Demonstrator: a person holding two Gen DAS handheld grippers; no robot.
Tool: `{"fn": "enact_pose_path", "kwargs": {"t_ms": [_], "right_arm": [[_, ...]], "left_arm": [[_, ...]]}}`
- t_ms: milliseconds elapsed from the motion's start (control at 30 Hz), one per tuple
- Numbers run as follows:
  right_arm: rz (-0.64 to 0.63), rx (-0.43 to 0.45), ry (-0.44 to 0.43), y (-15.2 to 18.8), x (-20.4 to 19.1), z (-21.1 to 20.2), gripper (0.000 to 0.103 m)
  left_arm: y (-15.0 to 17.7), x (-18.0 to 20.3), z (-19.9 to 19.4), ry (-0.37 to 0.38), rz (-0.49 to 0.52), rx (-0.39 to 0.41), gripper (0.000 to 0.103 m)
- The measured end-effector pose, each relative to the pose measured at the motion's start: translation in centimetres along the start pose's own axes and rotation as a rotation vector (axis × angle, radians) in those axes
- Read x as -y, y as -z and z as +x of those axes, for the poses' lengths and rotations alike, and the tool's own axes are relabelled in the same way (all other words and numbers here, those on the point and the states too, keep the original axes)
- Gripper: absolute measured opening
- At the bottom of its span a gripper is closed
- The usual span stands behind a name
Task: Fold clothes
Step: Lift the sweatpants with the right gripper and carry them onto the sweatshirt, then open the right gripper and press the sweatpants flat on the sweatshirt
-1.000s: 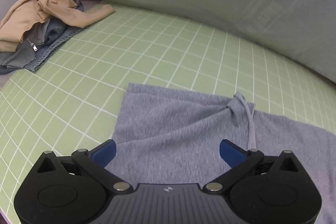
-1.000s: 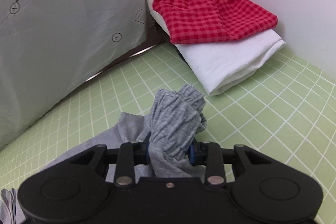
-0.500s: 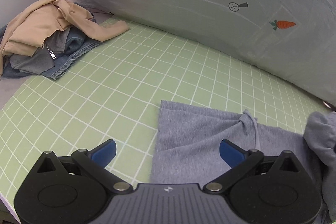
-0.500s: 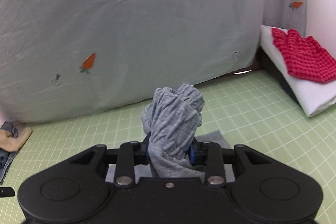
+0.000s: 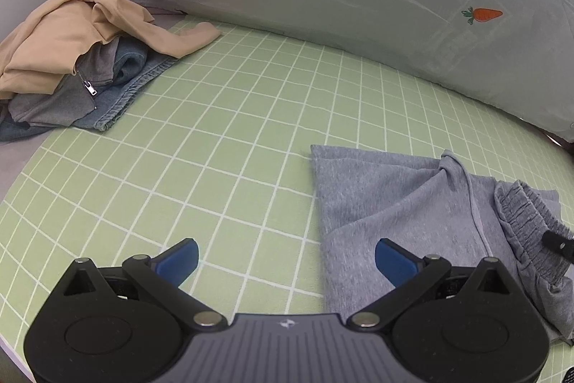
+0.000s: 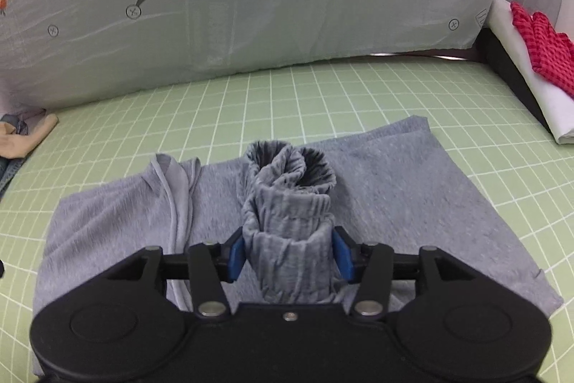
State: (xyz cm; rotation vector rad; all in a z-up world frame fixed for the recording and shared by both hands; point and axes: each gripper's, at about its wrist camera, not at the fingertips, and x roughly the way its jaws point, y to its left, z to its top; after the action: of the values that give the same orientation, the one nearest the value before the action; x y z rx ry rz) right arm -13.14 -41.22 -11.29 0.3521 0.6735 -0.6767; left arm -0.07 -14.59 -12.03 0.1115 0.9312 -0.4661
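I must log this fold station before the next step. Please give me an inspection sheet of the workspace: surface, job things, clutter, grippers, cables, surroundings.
Surface: green grid mat, flat.
Job's things: grey shorts lying on mat, waistband bunched up.
Clutter: beige and denim clothes pile; red checked garment on white stack.
Grippers: left gripper open, empty; right gripper jaws just opening, waistband between pads.
Cables: nothing seen.
Surroundings: grey carrot-print cloth backdrop.

1 grey garment, 1 heap of unfolded clothes, 1 folded stack, 2 claws.
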Motion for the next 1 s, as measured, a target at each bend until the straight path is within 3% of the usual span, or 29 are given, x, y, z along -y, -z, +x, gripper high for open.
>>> {"fn": "enact_pose_path", "kwargs": {"t_ms": [133, 267, 367, 467, 533, 600, 867, 1000], "right_arm": [[0.077, 0.097, -0.020, -0.9, 0.7, -2.7, 0.055], [0.145, 0.144, 0.065, -1.2, 2.2, -3.7, 0.057], [0.127, 0.083, 0.182, -0.7, 3.2, -2.0, 0.056], [0.132, 0.015, 0.225, 0.2, 4.3, 0.0, 0.051], [0.102, -0.029, 0.241, 0.8, 4.2, 1.0, 0.039], [0.072, -0.046, 0.219, 1.2, 3.2, 1.3, 0.038], [-0.040, -0.031, -0.010, 2.2, -2.1, -0.2, 0.032], [0.035, -0.007, 0.008, 1.6, -1.7, -0.5, 0.036]], "left_arm": [[0.7, -0.5, 0.2, 0.007, 0.004, -0.018, 0.103], [1.1, -0.6, 0.4, 0.009, 0.032, -0.039, 0.103], [1.1, -0.5, 0.2, 0.022, 0.042, -0.038, 0.103], [1.3, -0.4, 0.0, 0.022, 0.057, -0.037, 0.103], [1.4, -0.4, 0.1, 0.022, 0.068, -0.044, 0.103], [1.5, -0.3, 0.0, 0.022, 0.077, -0.050, 0.103], [1.5, -0.3, 0.0, 0.020, 0.083, -0.062, 0.103], [1.8, -0.5, 0.2, 0.018, 0.082, -0.073, 0.103]]}}
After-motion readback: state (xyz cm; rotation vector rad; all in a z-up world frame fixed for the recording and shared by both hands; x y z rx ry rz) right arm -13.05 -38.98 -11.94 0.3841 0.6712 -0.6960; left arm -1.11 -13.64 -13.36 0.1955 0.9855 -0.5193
